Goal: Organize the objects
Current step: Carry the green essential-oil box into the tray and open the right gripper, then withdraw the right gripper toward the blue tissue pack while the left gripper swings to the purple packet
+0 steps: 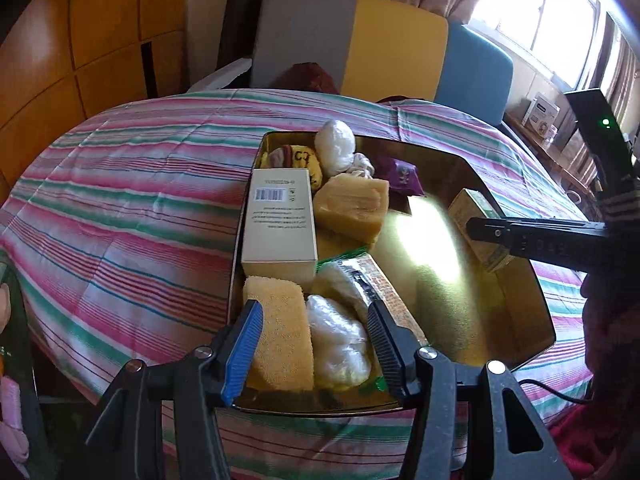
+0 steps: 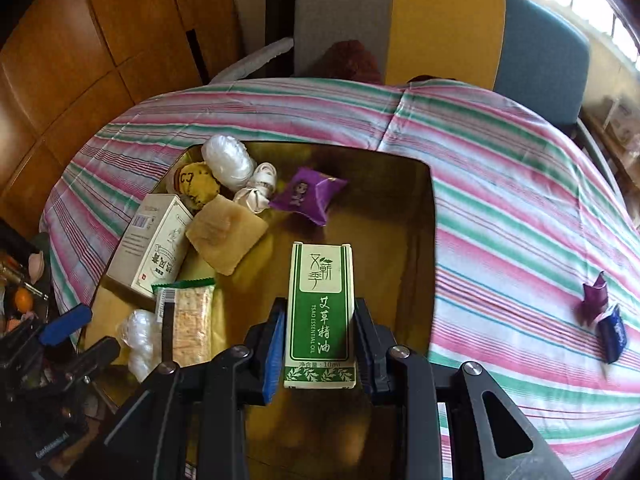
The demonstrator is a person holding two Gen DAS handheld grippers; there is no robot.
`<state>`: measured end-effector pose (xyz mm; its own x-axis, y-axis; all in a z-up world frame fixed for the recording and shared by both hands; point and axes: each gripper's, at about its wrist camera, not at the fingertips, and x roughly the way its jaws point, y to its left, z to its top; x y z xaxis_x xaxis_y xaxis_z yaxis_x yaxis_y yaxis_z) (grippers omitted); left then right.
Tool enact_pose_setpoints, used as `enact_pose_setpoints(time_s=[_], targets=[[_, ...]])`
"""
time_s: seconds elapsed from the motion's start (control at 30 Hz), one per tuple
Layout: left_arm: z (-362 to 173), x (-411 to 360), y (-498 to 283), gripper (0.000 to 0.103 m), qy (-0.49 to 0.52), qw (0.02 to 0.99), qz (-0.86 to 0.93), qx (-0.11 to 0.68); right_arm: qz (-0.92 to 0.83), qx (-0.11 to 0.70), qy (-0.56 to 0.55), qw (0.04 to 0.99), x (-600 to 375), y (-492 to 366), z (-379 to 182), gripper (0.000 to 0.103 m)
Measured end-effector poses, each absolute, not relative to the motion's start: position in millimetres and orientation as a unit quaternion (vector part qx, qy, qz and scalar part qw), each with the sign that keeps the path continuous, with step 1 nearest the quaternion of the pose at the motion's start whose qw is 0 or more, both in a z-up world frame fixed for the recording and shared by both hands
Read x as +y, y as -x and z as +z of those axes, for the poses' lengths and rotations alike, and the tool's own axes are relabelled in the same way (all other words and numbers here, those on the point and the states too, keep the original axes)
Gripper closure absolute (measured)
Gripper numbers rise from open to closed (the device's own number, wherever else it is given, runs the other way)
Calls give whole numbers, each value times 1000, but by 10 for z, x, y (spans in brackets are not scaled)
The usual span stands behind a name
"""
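a striped cloth [image 2: 500,184] covers the table, and on it sits a gold tray [image 2: 400,200]. along the tray's left side lie a white carton [image 1: 280,220], a yellow sponge [image 1: 280,336], a tan soap block [image 1: 352,208], a cracker packet [image 2: 192,320] and clear bags [image 1: 340,344]; a purple sachet [image 2: 308,194] rests near its far edge. the right gripper [image 2: 320,340] is clamped on a green essential-oil box [image 2: 320,312] over the tray's middle. the left gripper [image 1: 316,344] hovers wide apart, empty, at the tray's near-left corner.

Wood-panelled wall [image 1: 60,40], tricolour chair [image 1: 360,40], bright window [image 1: 540,8]
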<state>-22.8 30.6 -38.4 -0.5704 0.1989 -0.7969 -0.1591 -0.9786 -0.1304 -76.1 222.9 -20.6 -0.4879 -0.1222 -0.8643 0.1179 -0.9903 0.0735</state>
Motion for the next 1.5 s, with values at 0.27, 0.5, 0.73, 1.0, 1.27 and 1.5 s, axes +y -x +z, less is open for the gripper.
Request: enact_pose_setpoints(time_s=[0.27,0.5,0.73,1.0,1.27,1.5], targets=[[-403,215,233,48,452,100,886,-26,-838,-42,-540,61,1986,1061,-516,70],[-426,155,256,48,453,92,886,-33,-830,-67,-544,104,1773,1051,-652,63],[-426,152,250,48,452,88,887,-32,-831,-68,-541,113,1745,969,-684,45],[-378,162,223,48,446,90,890,-31,-841,-66,-526,113,1761,865,-597,34],[-353,187,197,48,443,92,891,-29,-859,-50,-500,103,1787,764,-430,28],[-347,218,173,48,443,96,891,-26,-873,-30,-478,91,1823,626,-328,26]])
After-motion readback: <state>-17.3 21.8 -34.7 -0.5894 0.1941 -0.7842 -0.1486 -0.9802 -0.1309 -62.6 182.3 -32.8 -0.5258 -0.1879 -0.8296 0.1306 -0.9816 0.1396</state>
